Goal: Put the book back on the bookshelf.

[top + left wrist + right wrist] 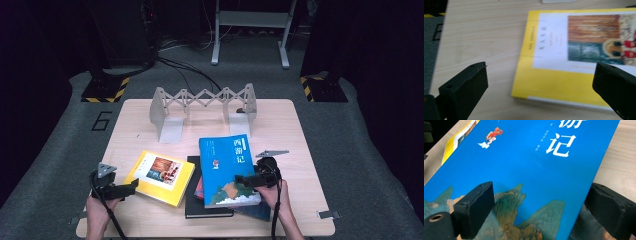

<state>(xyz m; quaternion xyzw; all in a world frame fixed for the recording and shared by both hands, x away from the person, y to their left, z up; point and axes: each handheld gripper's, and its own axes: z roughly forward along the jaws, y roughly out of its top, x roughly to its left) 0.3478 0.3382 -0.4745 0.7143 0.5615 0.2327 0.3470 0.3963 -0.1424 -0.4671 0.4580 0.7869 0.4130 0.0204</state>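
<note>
**Right gripper at the blue book, left gripper by the yellow one**

Your right gripper (246,179) sits at the near right edge of the blue book (227,167). In the right gripper view its jaws stand wide, one over the cover's painted mountains and one past the book's right edge, low beside it; whether the pads press on the book you cannot tell from here. Your left gripper (131,187) is open with nothing between the jaws, just beside the near left corner of the yellow book (160,176); the left gripper view shows that corner lying between and beyond the two jaws.

The blue book lies on top of the pile near the worktop's (145,112) middle. Its cover bears large white Chinese characters; 记 reads clearly in the right gripper view, with a small red figure to its left. Under it lie a black book (192,202) and another blue one (257,211) that peeks out at the near right. The yellow book lies flat to the left and touches the black one. Its cover has a white panel with a picture and a column of small print too blurred to read.

Farther back stands a grey extending bookend rack (202,107), well apart from the books. On the floor to the left a "6" (102,120) is marked.
</note>
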